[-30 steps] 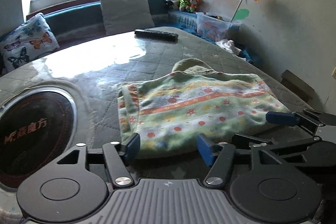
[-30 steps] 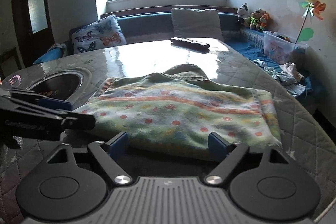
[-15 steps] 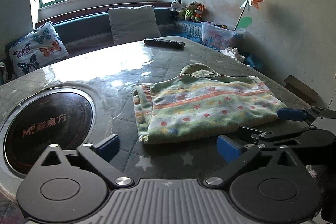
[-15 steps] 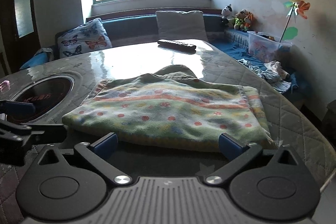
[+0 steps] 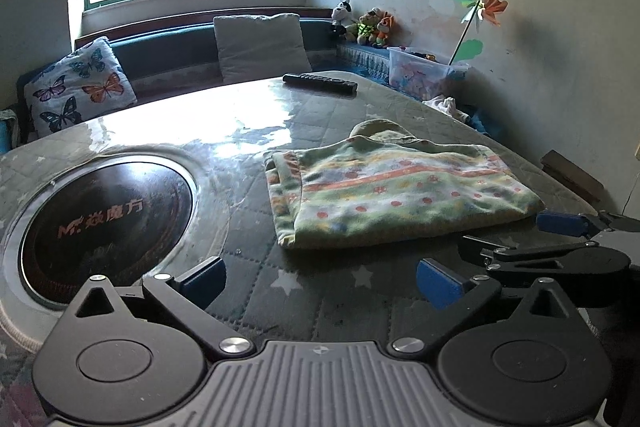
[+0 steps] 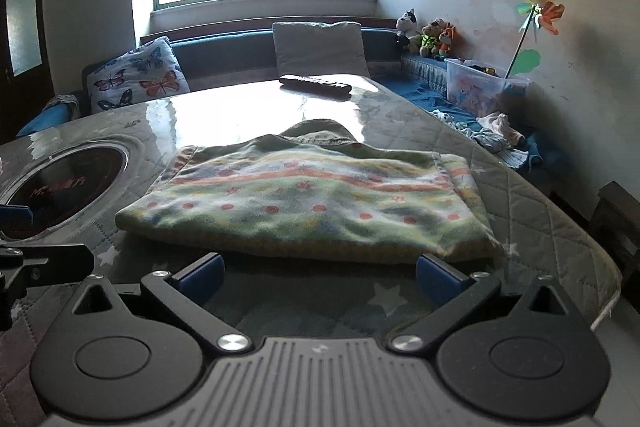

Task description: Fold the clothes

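A folded fleece garment [image 5: 392,187], green with orange stripes and red dots, lies flat on the quilted table [image 5: 320,291]; its hood pokes out at the far side. My left gripper [image 5: 320,277] is open, drawn back from the garment's near left corner, nothing between its blue pads. My right gripper [image 6: 318,277] is open too, its pads just short of the garment [image 6: 312,203] near edge. In the left wrist view the right gripper [image 5: 560,247] shows at the right edge. A part of the left gripper [image 6: 24,255] shows at the left of the right wrist view.
A round black cooktop [image 5: 104,219] is set into the table at the left. A remote control [image 5: 320,83] lies at the far edge. Cushions and a bench [image 5: 256,43] run under the window; a plastic box [image 6: 480,83] and loose clothes [image 6: 496,135] sit at the right.
Both grippers opened wider and pulled back from the garment's near edge. The left one also shifted left, bringing the cooktop further into view. The garment stays folded on the table.
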{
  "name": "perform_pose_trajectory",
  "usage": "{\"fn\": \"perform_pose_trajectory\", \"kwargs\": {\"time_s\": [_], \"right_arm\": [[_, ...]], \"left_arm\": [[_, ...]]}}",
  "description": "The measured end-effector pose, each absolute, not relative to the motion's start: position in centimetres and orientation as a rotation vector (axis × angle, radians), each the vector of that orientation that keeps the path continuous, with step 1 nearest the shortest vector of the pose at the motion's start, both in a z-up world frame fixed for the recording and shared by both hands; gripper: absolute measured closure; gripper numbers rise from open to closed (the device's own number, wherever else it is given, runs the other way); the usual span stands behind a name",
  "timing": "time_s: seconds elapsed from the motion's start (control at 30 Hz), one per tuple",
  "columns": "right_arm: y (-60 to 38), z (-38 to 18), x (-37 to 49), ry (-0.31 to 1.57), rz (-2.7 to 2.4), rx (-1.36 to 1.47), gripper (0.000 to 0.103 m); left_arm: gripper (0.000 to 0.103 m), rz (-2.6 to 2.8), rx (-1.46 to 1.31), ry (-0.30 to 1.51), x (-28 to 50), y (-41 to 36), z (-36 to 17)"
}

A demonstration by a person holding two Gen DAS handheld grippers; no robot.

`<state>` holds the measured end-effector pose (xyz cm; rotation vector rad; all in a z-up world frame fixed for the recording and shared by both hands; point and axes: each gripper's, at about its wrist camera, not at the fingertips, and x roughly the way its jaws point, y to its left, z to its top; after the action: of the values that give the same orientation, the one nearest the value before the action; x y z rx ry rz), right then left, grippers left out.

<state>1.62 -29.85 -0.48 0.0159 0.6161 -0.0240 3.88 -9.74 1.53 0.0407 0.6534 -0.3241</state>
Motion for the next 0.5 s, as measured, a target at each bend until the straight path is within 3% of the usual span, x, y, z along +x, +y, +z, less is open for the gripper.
{"fn": "perform_pose_trajectory", "kwargs": {"time_s": [0.5], "right_arm": [[-28.9, -0.9, 0.3, 0.63, -0.04, 0.058, 0.0]], "left_arm": [[0.0, -0.316, 0.023, 0.68, 2.4, -9.2, 0.7]]}}
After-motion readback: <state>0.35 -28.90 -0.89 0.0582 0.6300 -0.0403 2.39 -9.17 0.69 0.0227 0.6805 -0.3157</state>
